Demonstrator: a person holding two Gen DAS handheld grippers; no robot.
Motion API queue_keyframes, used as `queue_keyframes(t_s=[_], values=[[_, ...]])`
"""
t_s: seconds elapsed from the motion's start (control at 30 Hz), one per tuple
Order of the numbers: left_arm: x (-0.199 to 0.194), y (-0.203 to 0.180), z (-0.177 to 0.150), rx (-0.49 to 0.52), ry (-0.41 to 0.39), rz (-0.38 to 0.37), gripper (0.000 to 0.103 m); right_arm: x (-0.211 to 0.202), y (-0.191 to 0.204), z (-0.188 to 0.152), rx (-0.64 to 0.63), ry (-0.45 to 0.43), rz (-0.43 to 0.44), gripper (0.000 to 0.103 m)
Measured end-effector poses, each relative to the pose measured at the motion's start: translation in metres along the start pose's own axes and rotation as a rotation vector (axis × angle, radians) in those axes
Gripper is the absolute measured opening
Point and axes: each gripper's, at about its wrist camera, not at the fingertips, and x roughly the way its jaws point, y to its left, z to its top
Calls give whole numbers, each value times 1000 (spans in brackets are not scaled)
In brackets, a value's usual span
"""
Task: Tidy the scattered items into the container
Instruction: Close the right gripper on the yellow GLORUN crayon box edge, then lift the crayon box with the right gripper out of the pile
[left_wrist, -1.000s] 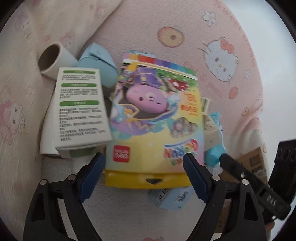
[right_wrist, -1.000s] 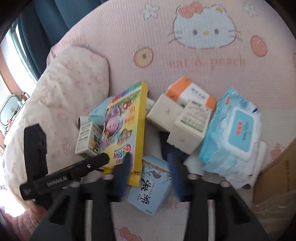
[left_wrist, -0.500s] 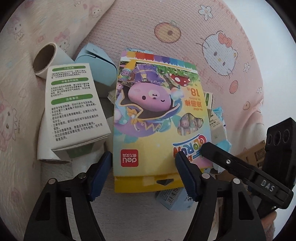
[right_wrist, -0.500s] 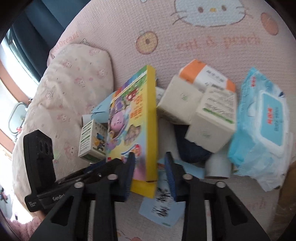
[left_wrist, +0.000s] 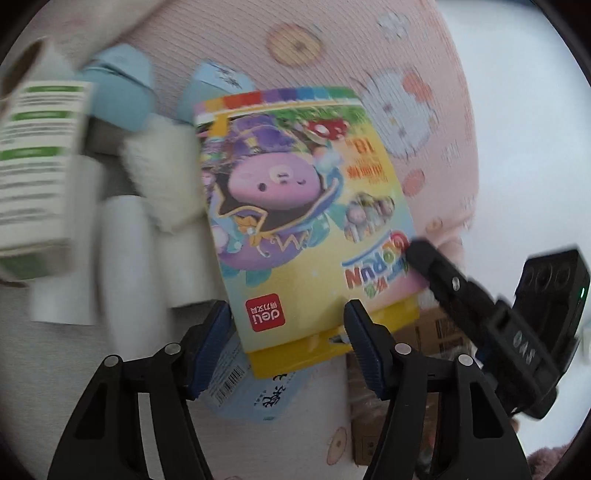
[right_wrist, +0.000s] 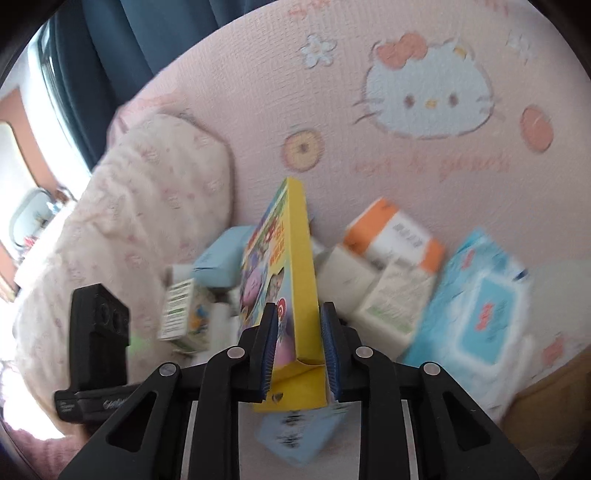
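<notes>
Here, much of the pile is blurred in both views. In the left wrist view the white box with green bands is cut off at the left edge, and its print cannot be read. The paper rolls beside it are smeared, and a fluffy white item cannot be identified. A cardboard container is glimpsed only in part, behind the crayon box and the right gripper. In the right wrist view the light blue pack is largely hidden beneath the crayon box, and the wipes pack is blurred.

The crayon box is stood on edge above the pink mat, tilted up from the pile. Its yellow spine is gripped between the blue pads of the right gripper, whose jaws have just been closing and are now clamped onto the near lower end of the box. The left gripper is held about the box's lower edge; its jaws have just been closing, the box lies between them, and the left pad appears to sit at the box's corner, though firm contact cannot be confirmed. The right pad is seen in front of the printed face rather than at an edge.
</notes>
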Motion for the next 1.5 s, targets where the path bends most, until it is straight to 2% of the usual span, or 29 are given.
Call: queue_keyframes(t_s=[0.1, 0.2, 0.27, 0.33, 0.5, 0.7, 0.93, 1.1, 1.17, 1.23, 1.3, 1.4, 1.5], values=[[18, -21, -1, 61, 41, -6, 62, -10, -19, 7, 53, -22, -50, 21], [30, -42, -4, 142, 43, 42, 52, -31, -36, 7, 137, -79, -72, 21], [37, -51, -4, 171, 35, 77, 52, -45, -41, 4, 180, -111, -71, 21], [38, -51, -1, 163, 35, 80, 52, -54, -41, -3, 192, -121, -90, 21], [36, -46, 7, 107, 42, 68, 52, -41, -36, -21, 193, -46, -133, 21], [38, -51, 6, 138, 40, 90, 52, -26, -36, -28, 266, -11, -93, 21], [33, -49, 3, 168, 43, 120, 52, -1, -38, -26, 328, 28, -100, 21], [15, -50, 11, 253, -16, 296, 53, 17, -41, -28, 393, 69, -122, 21], [6, -46, 17, 277, -39, 341, 54, 20, -41, -28, 409, 65, -132, 21], [-1, -40, 28, 294, -58, 386, 63, 23, -38, -29, 403, 60, -140, 21], [-5, -32, 41, 298, -69, 429, 67, 25, -36, -30, 393, 58, -148, 21], [-2, -20, 64, 288, -39, 496, 70, 27, -35, -33, 391, 59, -150, 21], [4, -17, 79, 333, -3, 519, 70, 28, -39, -35, 402, 65, -137, 21]])
